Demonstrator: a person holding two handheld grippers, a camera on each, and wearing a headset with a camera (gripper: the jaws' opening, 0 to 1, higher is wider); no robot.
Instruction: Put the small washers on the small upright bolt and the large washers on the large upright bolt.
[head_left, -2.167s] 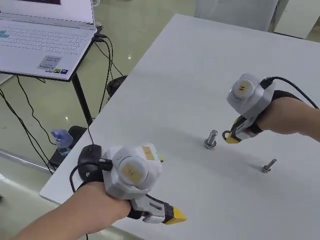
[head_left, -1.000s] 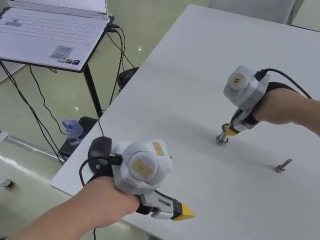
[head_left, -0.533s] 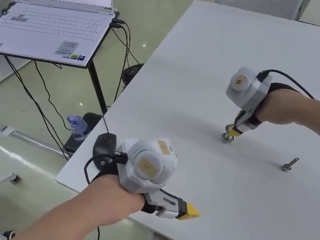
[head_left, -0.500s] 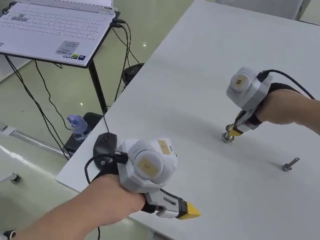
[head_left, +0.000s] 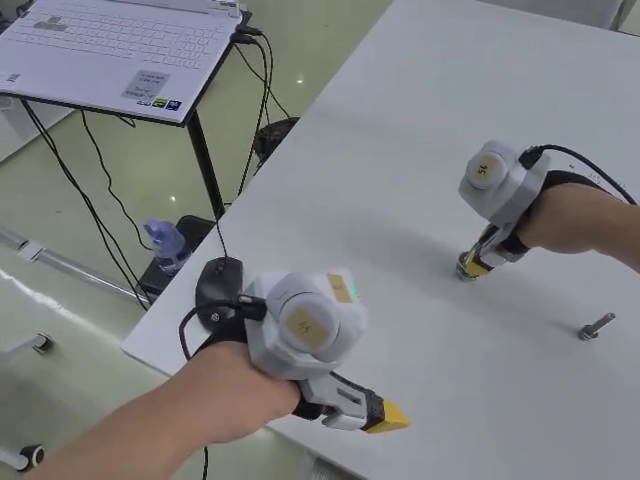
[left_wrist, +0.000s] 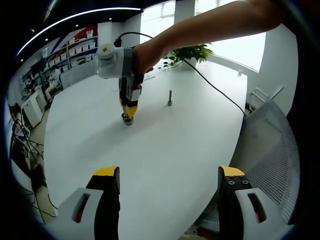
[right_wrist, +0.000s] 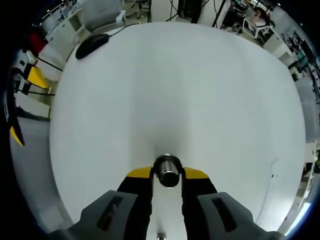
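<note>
The large upright bolt stands on the white table, and my right gripper is down over its top. In the right gripper view its jaws stand close together, shut on a large washer that sits ringed around the bolt's top. The left gripper view shows that gripper above the large bolt, with the small upright bolt behind. The small bolt stands alone at the right. My left gripper hovers at the table's near edge, open and empty.
A black mouse lies on the table's near left corner. A laptop sits on a stand to the left, with cables and a spray bottle on the floor below. A mesh chair stands by the table's edge.
My right gripper has moved from beside the large bolt to directly over it and come down with the washer. The left gripper stays near the table edge; the head camera has shifted.
</note>
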